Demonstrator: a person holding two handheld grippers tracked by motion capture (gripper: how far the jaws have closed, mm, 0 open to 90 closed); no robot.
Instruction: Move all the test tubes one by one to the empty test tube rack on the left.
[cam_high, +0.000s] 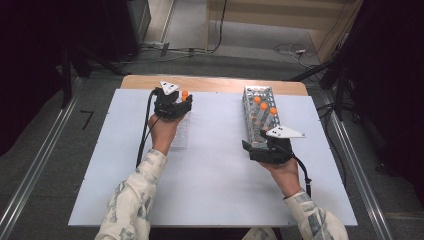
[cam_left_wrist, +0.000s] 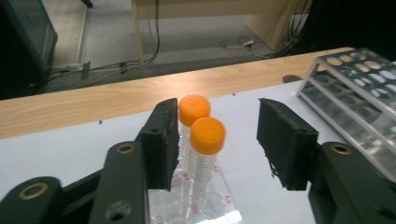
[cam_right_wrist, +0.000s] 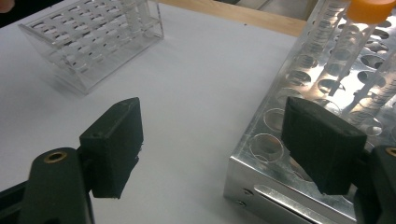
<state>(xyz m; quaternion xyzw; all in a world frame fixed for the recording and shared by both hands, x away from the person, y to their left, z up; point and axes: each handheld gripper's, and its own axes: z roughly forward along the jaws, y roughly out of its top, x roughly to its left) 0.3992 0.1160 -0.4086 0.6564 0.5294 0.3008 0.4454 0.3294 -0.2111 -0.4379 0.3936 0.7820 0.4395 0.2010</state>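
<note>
— Black jaws of the left gripper (cam_left_wrist: 217, 144) rise nearest the lens in the left gripper view, parted, with two orange-capped tubes (cam_left_wrist: 205, 140) between them. Do the pads press on either tube?

— No. One pad stands just beside the tubes, the other well clear, so nothing is gripped. Both tubes stand upright in the clear plastic rack (cam_left_wrist: 196, 207), one behind the other.

— Where does that rack sit?

— On the white tabletop (cam_high: 215, 165), left of centre in the high view, partly under the person's left hand (cam_high: 162, 132). A wooden edge (cam_high: 215, 83) runs along the far side.

— And the right gripper (cam_right_wrist: 212, 149)?

— Its jaws are spread wide and hold nothing. One pad hangs over bare tabletop, the other over the near corner of the metal rack (cam_right_wrist: 299, 93).

— Is anything in that rack?

— Three more orange-capped tubes (cam_high: 264, 106) stand near its far end.
</note>
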